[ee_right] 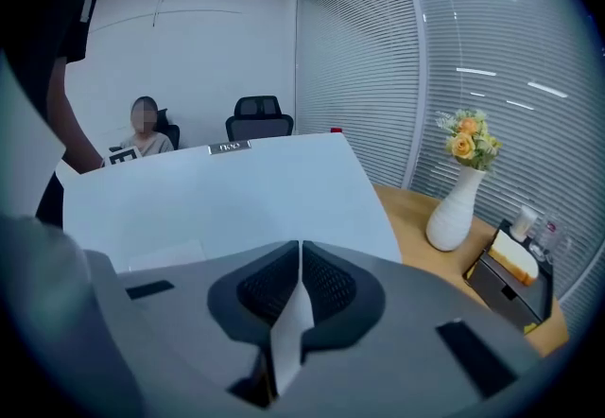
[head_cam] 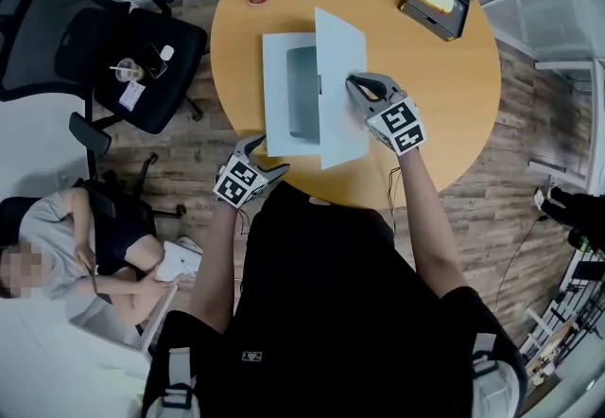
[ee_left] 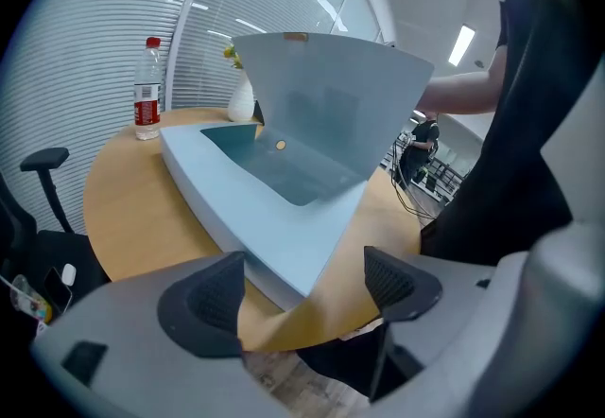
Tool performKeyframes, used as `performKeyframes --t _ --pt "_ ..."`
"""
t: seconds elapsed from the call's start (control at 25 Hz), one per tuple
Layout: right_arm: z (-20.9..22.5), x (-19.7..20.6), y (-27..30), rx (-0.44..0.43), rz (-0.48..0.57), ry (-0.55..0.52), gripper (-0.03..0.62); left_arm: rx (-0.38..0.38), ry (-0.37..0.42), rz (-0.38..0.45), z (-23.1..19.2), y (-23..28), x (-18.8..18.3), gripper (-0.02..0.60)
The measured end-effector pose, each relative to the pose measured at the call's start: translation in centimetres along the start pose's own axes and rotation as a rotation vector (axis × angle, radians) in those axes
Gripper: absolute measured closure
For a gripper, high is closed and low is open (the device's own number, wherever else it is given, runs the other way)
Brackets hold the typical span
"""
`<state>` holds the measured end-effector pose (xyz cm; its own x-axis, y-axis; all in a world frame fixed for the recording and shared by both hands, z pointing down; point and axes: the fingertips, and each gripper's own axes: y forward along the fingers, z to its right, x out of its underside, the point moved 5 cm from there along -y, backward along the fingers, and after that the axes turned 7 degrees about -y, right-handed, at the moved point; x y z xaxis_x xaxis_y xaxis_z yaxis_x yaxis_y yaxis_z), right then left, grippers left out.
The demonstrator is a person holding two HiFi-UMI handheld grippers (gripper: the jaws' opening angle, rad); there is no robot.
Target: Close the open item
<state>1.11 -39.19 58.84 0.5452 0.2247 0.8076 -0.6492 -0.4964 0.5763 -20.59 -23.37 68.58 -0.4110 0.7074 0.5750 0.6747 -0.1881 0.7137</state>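
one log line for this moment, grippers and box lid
right gripper: shut on lid edge | left gripper: open at box corner | lid: raised, not closed

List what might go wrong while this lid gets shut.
1. The right gripper pinches only the thin edge of the lid; it may slip, and the lid would drop.
2. The left gripper stands open, off the box, so nothing steadies the box; it may slide on the table.

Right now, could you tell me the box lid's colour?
Pale blue; the lid shows best in the head view.
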Motion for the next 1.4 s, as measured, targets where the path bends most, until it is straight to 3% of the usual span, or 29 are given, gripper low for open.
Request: performKeyframes --t 0.44,0.8,1.08,1.4 --pt "-1.7 0.0 3.4 -0.067 -0.039 -0.034 0.585 0.043 0.016 -0.004 0.9 0.6 0.4 0.198" --pt "-3.4 0.5 5.8 -0.103 -0.144 -0.149 0.585 0.040 0.028 -0.017 0.9 0.5 0.4 0.198" --pt "-4.3 0.6 7.2 -0.129 -0.190 -0.179 0.585 0.040 0.026 -0.015 1.0 0.2 0.2 0.198" --pt "-5.2 1.6 9.2 -0.152 -0.237 -0.211 0.585 0.031 0.083 -0.051 0.9 -0.1 -0.5 0.198"
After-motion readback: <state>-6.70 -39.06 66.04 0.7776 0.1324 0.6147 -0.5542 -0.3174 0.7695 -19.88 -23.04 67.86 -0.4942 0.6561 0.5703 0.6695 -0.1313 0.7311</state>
